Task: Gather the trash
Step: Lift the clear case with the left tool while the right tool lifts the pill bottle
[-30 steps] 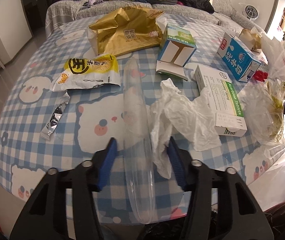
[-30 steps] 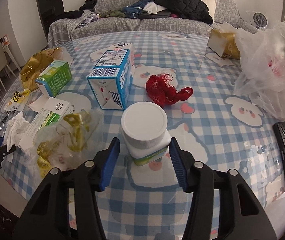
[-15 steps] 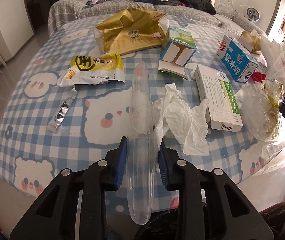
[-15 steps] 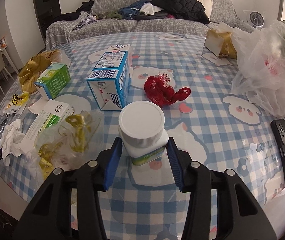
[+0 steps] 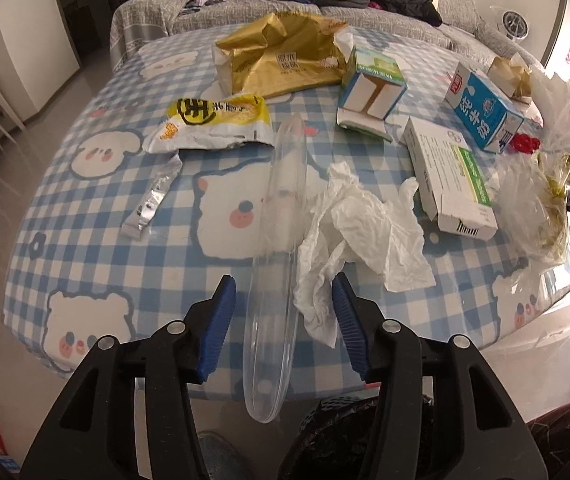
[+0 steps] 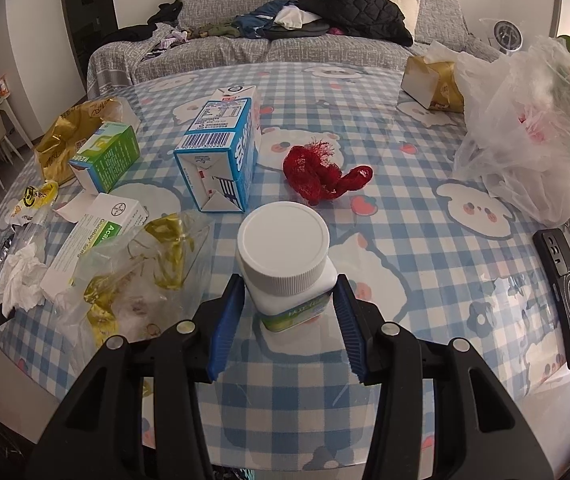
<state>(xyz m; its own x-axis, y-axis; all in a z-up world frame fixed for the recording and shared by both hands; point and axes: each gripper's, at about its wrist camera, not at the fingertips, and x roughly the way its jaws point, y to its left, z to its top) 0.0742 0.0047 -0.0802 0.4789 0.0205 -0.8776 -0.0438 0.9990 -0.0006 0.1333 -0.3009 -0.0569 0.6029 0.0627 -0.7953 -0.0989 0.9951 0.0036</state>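
Note:
A long clear plastic tube point(image 5: 281, 248) lies on the checked table point(image 5: 97, 216), its near end sticking out over the table edge. My left gripper point(image 5: 283, 320) is open, its blue pads apart on either side of the tube. A crumpled white tissue point(image 5: 361, 228) lies just right of it. In the right wrist view my right gripper point(image 6: 287, 312) is shut on a white pill bottle point(image 6: 285, 260), its blue pads pressing the bottle's sides just below the cap.
A gold bag point(image 5: 285, 56), yellow snack wrapper point(image 5: 213, 120), foil sachet point(image 5: 153, 200), green carton point(image 5: 373, 88), blue milk carton point(image 6: 221, 152), medicine box point(image 5: 449, 176), red net point(image 6: 321, 176), plastic bags point(image 6: 533, 128) and a black phone point(image 6: 569, 292) lie about. A dark bin point(image 5: 365, 440) sits below the table edge.
My left gripper, shut on the tube half a second ago, has opened. My right gripper has closed from open onto the pill bottle.

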